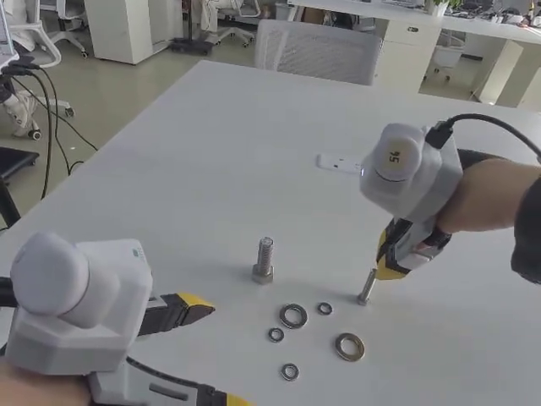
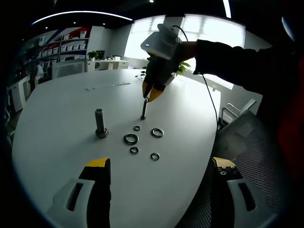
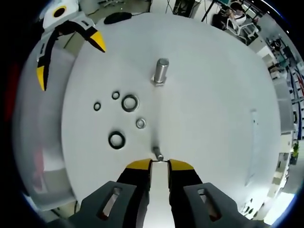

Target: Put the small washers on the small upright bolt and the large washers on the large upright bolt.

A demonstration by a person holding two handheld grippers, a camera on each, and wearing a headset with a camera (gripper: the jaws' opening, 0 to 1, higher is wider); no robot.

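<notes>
five washers (image 1: 293, 315) (bare table (image 1: 211, 152) beyond) — left gripper (image 2: 160, 164) agape, right gripper (image 3: 159, 164) pinched together.

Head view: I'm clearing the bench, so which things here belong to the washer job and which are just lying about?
Job: large upright bolt, small upright bolt, two large washers, three small washers.
Lying about: white flat strip, mesh chair, cables.

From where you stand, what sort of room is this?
Probably an open-plan office or lab workspace: a broad white tabletop, a grey mesh-backed office chair beyond it, and a white cabinet and a long white desk further back.
</notes>
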